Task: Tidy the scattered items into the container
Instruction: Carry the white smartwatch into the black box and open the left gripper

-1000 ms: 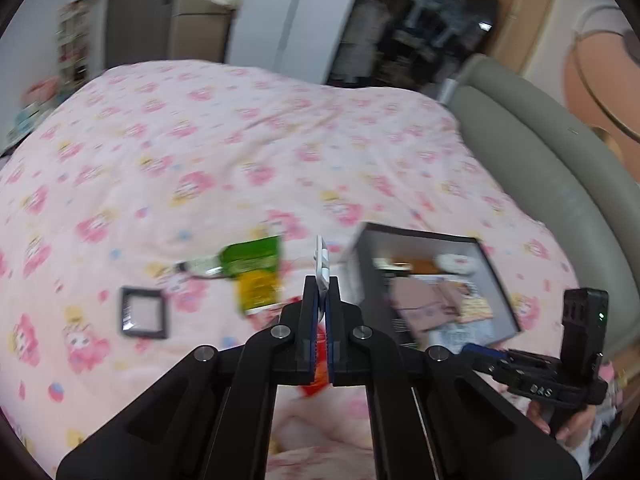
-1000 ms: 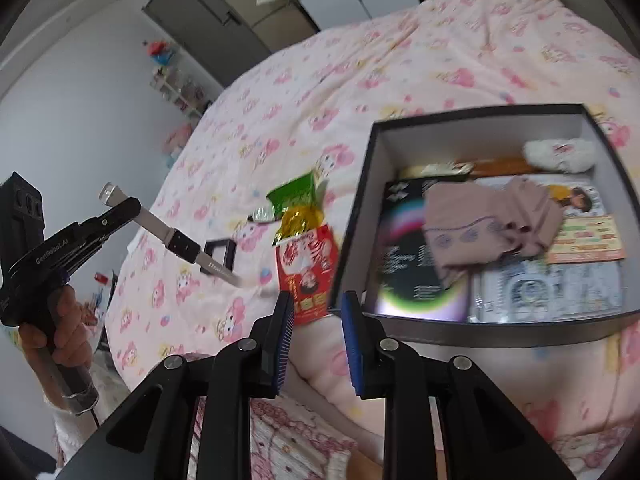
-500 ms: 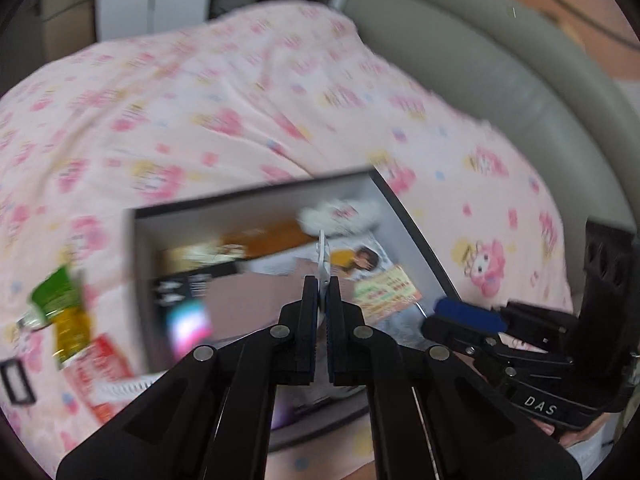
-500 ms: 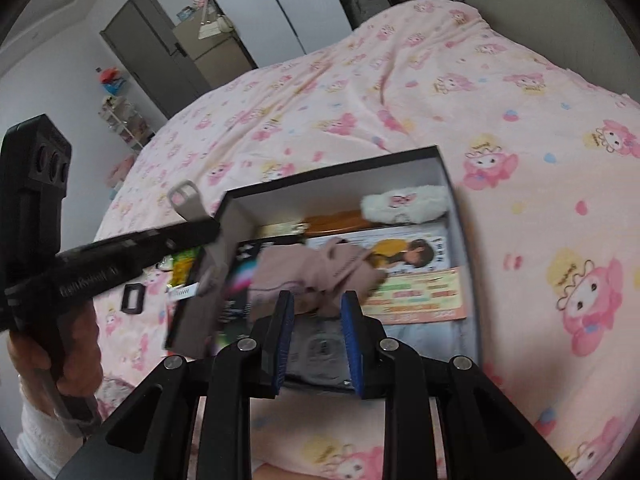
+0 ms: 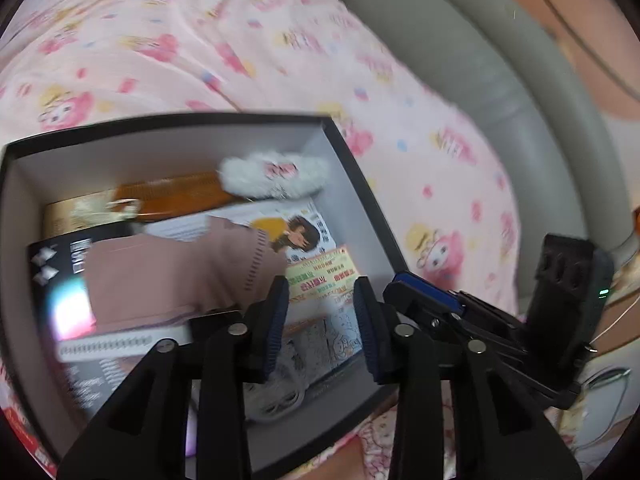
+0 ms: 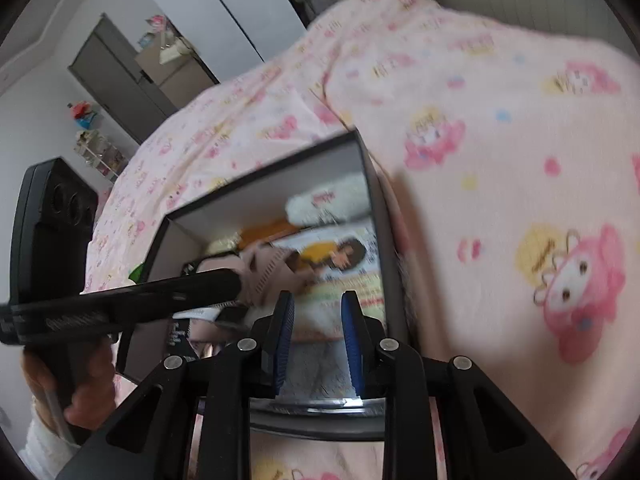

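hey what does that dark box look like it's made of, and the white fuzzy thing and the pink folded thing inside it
The box looks like rigid cardboard: thin, straight walls, matte black rim, pale grey inside. The white fuzzy thing seems plush or faux fur, with a soft, shaggy outline. The pink folded thing looks like soft knit or woven fabric, draping in folds with a stitched line; blur leaves the weave unclear.

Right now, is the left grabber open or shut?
Open. The left gripper has a clear gap between its blue pads, empty, above the box.

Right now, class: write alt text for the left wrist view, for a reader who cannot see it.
Open left tongs hover over a black box on a pink cartoon-print bedspread. Inside lie a pink cloth, a white fluffy item and printed papers; the right tongs show at right.
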`<action>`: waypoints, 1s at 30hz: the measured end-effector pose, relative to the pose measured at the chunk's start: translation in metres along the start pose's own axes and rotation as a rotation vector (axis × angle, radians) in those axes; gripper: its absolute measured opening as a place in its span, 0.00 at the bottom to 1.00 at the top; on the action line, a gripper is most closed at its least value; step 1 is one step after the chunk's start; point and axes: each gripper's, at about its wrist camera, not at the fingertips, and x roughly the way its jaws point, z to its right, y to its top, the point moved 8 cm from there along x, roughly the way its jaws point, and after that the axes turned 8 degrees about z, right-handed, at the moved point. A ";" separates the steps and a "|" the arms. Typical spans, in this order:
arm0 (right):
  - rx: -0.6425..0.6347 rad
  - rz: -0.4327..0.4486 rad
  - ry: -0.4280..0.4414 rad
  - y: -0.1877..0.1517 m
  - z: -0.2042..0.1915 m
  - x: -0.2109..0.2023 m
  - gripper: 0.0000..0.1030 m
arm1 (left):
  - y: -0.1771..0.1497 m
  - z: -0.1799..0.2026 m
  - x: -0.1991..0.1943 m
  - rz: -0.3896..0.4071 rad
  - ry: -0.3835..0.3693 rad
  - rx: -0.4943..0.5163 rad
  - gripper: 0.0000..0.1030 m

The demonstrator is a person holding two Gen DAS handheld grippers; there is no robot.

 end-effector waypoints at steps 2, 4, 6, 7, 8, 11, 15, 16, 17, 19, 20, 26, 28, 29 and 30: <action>-0.024 0.005 0.037 0.005 -0.014 0.000 0.20 | -0.001 -0.017 -0.013 -0.002 0.049 -0.028 0.35; -0.055 -0.041 0.081 0.008 -0.032 0.010 0.20 | -0.007 -0.038 -0.015 -0.040 0.171 -0.024 0.35; -0.098 -0.151 0.071 -0.001 -0.044 0.029 0.20 | -0.017 -0.056 -0.013 -0.083 0.245 -0.045 0.35; -0.118 -0.215 0.045 -0.009 -0.048 0.040 0.20 | -0.022 -0.059 -0.011 -0.110 0.237 -0.055 0.35; -0.146 -0.252 0.030 -0.014 -0.052 0.048 0.20 | -0.026 -0.060 -0.010 -0.132 0.231 -0.054 0.35; -0.239 -0.318 -0.010 -0.028 -0.060 0.064 0.20 | -0.030 -0.063 -0.004 -0.147 0.289 0.004 0.35; -0.232 -0.344 -0.077 -0.032 -0.049 0.084 0.20 | -0.035 -0.071 0.014 -0.177 0.302 0.009 0.31; -0.236 -0.330 -0.120 -0.028 -0.043 0.088 0.20 | -0.033 -0.070 0.016 -0.173 0.298 0.012 0.31; -0.234 -0.319 -0.147 -0.025 -0.039 0.089 0.20 | -0.030 -0.068 0.017 -0.167 0.293 0.010 0.31; -0.207 -0.280 -0.172 -0.014 -0.033 0.091 0.20 | -0.024 -0.066 0.018 -0.137 0.283 0.002 0.31; -0.189 -0.257 -0.170 -0.009 -0.032 0.091 0.20 | -0.021 -0.067 0.018 -0.126 0.284 0.000 0.31; -0.125 -0.194 -0.099 -0.002 -0.023 0.062 0.20 | -0.029 -0.059 0.000 -0.109 0.302 0.026 0.31; -0.132 -0.275 0.014 -0.019 -0.033 0.057 0.20 | -0.031 -0.059 0.002 -0.125 0.305 0.038 0.31; -0.140 -0.299 0.041 -0.025 -0.037 0.057 0.20 | -0.032 -0.059 0.007 -0.138 0.295 0.027 0.31; -0.150 -0.320 0.047 -0.031 -0.039 0.060 0.20 | -0.029 -0.062 0.011 -0.144 0.289 0.012 0.31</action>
